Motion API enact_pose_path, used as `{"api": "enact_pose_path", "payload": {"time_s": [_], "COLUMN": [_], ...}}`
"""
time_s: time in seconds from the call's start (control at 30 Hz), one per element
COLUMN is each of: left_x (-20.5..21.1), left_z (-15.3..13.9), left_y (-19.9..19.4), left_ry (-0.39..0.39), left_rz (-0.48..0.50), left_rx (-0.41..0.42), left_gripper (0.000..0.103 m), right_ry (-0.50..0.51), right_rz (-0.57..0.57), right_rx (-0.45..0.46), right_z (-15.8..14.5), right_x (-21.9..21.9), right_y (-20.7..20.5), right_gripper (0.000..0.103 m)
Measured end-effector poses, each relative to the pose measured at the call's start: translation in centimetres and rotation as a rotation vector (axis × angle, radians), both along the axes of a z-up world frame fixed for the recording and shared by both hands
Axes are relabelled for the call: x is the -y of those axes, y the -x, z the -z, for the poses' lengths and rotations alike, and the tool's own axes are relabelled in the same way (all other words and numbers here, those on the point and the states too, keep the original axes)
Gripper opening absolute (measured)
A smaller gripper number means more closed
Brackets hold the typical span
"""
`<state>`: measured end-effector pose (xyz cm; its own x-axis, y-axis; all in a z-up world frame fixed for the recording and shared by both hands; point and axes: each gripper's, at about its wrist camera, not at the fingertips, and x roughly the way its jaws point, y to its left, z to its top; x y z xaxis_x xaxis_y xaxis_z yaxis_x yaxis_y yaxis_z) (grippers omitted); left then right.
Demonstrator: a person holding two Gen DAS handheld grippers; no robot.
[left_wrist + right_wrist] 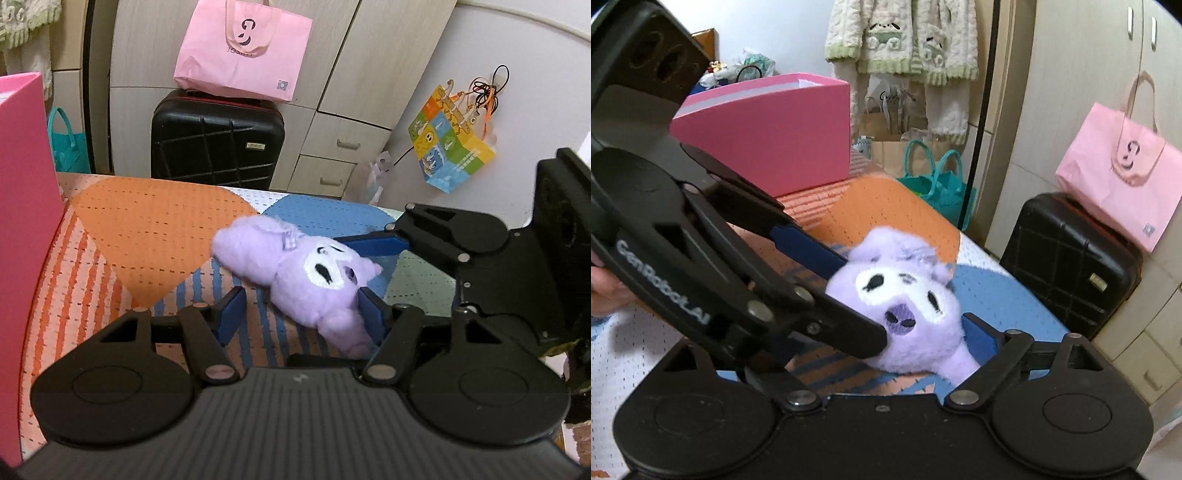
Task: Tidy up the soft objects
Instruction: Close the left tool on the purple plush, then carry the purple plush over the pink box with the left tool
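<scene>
Surface: a bed covered in a quilt of orange, blue and pale green patches with striped bands.
Room: pale wardrobe doors and drawers stood behind the bed; a black suitcase stood at its far edge, with a pale pink shopping bag on top. A colourful paper bag hung on the wall, and a fuzzy cream-and-green garment hung beyond the bed.
Containers: a bright pink box sat on the bed, open at the top — its inside could not be seen. A teal tote stood on the floor past the bed.
Toy: a purple plush toy lay on the quilt, face up, near the middle of the bed.
Left tool: partly open, its right blue pad touching the toy's side, the left pad clear of it.
Right tool: spread wide — fingers either side of the toy's head, not pressing it.
</scene>
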<state>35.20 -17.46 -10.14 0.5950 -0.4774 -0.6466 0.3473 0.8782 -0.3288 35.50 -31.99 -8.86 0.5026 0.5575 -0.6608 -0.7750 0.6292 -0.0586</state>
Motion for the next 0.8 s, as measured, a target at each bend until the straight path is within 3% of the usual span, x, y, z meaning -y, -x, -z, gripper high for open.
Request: {"api": "enact_pose_path", "payload": {"time_s": [0.17, 0.33, 0.47, 0.8], "left_x": [0.2, -0.1, 0.0, 0.2], "left_z": [0.2, 0.3, 0.0, -0.9], "left_y": [0.2, 0.3, 0.9, 2.5], "left_ry": [0.030, 0.068, 0.075, 0.032], "left_rz": [0.021, 0.014, 0.031, 0.071], "left_rx": [-0.004, -0.009, 0.022, 0.042], "left_gripper": [0.045, 0.042, 0.042, 0.042], "right_ry": [-0.055, -0.081, -0.095, -0.092], "right_rz": [0.025, 0.095, 0.148, 0.232], "right_rx": [-0.020, -0.002, -0.004, 0.044], "right_z": [0.4, 0.4, 0.4, 0.3], "right_x": [0.0, 0.2, 0.3, -0.8], "right_y": [-0.3, 0.3, 0.9, 3.4], "right_gripper": [0.094, 0.082, 0.065, 0.059]}}
